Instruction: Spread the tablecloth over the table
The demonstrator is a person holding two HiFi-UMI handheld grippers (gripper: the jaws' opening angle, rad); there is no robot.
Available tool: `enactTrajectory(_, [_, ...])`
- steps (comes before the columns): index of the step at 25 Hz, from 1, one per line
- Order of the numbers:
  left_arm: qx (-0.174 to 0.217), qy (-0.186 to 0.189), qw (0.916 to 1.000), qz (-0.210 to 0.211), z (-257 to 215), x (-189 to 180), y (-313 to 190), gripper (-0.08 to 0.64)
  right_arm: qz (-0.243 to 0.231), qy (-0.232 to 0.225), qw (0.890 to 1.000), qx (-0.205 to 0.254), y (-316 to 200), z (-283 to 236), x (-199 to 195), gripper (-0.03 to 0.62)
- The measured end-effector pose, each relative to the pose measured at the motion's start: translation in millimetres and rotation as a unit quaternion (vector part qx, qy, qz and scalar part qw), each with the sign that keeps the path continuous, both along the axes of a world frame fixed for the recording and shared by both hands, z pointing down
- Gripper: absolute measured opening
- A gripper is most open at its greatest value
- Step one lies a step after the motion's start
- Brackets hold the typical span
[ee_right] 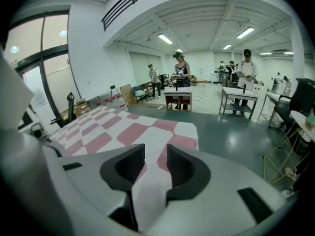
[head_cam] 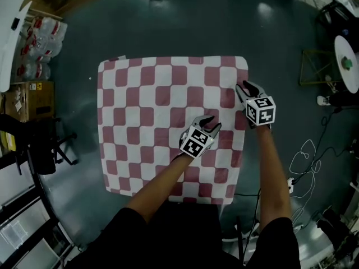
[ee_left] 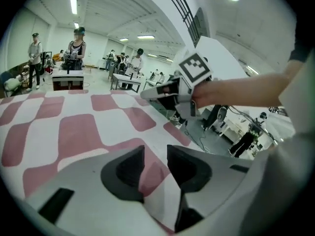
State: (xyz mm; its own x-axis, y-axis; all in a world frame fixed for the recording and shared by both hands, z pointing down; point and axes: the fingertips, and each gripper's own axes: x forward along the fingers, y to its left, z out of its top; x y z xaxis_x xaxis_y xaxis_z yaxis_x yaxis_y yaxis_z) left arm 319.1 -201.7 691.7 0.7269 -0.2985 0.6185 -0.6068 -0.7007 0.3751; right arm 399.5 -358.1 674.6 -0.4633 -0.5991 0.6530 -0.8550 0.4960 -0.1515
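Hovering over the tablecloth (head_cam: 162,111), left tool (head_cam: 210,123) and right tool (head_cam: 245,87) both open, empty: cloth lies flat, so no grip needed.

Red-and-white checked tablecloth (head_cam: 168,122)

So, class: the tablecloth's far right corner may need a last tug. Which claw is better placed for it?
Probably the right. The right claw hangs open at the tablecloth's right edge, nearest that corner; the left claw, also open, is further in over the cloth.
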Motion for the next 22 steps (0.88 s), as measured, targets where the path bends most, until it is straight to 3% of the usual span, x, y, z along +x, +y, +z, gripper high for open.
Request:
enactTrajectory(4, [0.005, -0.014, 0.9998, 0.009, 2, -3, 5, 0.14, -0.036, 0.063, 0.997, -0.014, 25, 29, -5, 0.148])
enactTrajectory(11, [-0.01, -0.02, 0.9997, 0.001, 7, -9, 22, 0.154, 0.008, 0.066, 0.998, -0.007, 26, 29, 9, 0.149])
enactTrajectory(15, [0.017, -0.005, 0.9998, 0.002, -9, -18, 26, 0.155, -0.027, 0.081, 0.996, 0.014, 4, 28, -7, 0.147])
enactTrajectory(18, [0.022, -0.016, 0.9996, -0.008, -14, -49, 39, 0.155, -0.01, 0.088, 0.996, -0.005, 3, 28, -7, 0.155])
enactTrajectory(22, [0.05, -0.035, 0.9971, -0.045, -24, -119, 61, 0.155, 0.036, 0.031, 0.999, -0.009, 69, 4, -18, 0.144])
